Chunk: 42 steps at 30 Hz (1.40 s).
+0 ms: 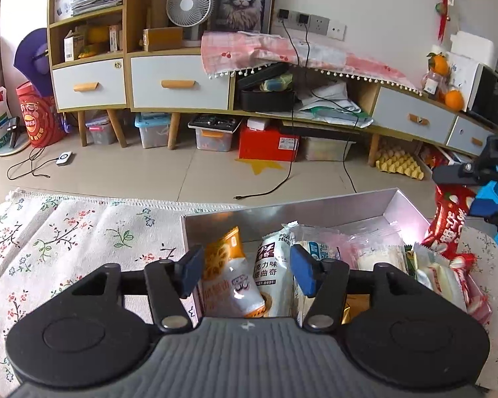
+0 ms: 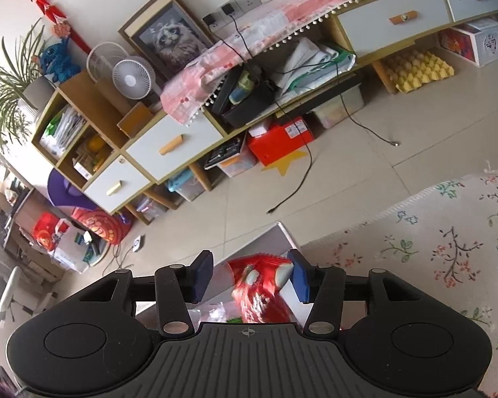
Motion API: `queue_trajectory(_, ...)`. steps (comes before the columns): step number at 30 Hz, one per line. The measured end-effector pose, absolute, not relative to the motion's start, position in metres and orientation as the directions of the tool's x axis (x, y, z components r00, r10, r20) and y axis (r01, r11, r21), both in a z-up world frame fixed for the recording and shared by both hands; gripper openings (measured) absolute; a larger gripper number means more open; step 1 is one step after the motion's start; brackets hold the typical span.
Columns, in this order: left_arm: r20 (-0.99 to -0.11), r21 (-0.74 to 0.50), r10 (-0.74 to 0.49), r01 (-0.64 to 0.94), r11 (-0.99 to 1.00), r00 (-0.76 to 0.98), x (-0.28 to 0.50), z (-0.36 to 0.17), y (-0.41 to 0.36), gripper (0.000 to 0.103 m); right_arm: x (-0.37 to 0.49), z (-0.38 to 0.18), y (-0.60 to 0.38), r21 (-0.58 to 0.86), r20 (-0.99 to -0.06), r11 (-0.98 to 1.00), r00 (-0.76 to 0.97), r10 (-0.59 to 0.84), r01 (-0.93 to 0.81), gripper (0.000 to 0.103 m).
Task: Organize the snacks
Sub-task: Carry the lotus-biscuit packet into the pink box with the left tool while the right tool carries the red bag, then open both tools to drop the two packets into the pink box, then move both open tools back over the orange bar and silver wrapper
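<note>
We judge the task well along. The silver box (image 1: 332,212) on the floral tablecloth (image 1: 66,238) already holds most snacks: an orange-and-white packet (image 1: 227,265), a white cookie packet (image 1: 275,275) and several pale wrapped pieces (image 1: 378,258) packed side by side. A pink-and-white wrapper (image 1: 455,275) lies at the box's right edge, and we cannot tell whether it is inside. What seems left is the red snack bag (image 2: 259,285), raised just right of the box.

The room beyond is busy: a long wooden cabinet (image 1: 182,79) with white drawers, a cat picture (image 1: 240,3), a small fan (image 1: 189,3), and cables across the tiled floor (image 1: 182,172).

Our left gripper (image 1: 245,273) hangs spread over the box, pinching nothing. Our right gripper (image 2: 250,278) has the red bag between its pads; the near pad touches it, the far one stands off, so we cannot tell if it grips.
</note>
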<state>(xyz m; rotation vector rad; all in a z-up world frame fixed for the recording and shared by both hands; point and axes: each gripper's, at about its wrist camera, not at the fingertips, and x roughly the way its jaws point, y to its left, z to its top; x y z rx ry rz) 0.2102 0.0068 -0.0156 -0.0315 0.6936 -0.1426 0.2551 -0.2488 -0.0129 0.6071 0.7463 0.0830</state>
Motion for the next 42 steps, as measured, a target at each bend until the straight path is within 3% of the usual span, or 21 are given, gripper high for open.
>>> queue_trajectory(9,-0.638,-0.050,-0.139,0.140,0.989,0.757,0.208,-0.014,0.001,0.062,0.253,-0.006,-0.249,0.548,-0.604,0.825,0.748,0.276,0.137,0.062)
queue_trajectory(19,-0.646,-0.042,-0.138,0.145,0.989,0.750,0.202,-0.009,-0.002,0.069,0.245,0.014,-0.253,0.540,-0.589,0.833,0.759,0.277,0.115,0.063)
queue_trajectory(24,-0.653,-0.038,-0.140,0.152,0.988,0.745,0.194,-0.004,-0.003,0.072,0.238,0.030,-0.254,0.552,-0.570,0.827,0.772,0.280,0.108,0.068)
queue_trajectory(38,-0.679,-0.054,-0.161,0.170,0.984,0.716,0.151,0.011,-0.003,0.083,0.184,0.053,-0.228,0.450,-0.636,0.892,0.713,0.294,0.033,0.072)
queue_trajectory(42,-0.693,-0.059,-0.166,0.175,0.983,0.702,0.138,0.014,-0.002,0.086,0.161,0.055,-0.221,0.430,-0.657,0.903,0.692,0.301,0.016,0.078)
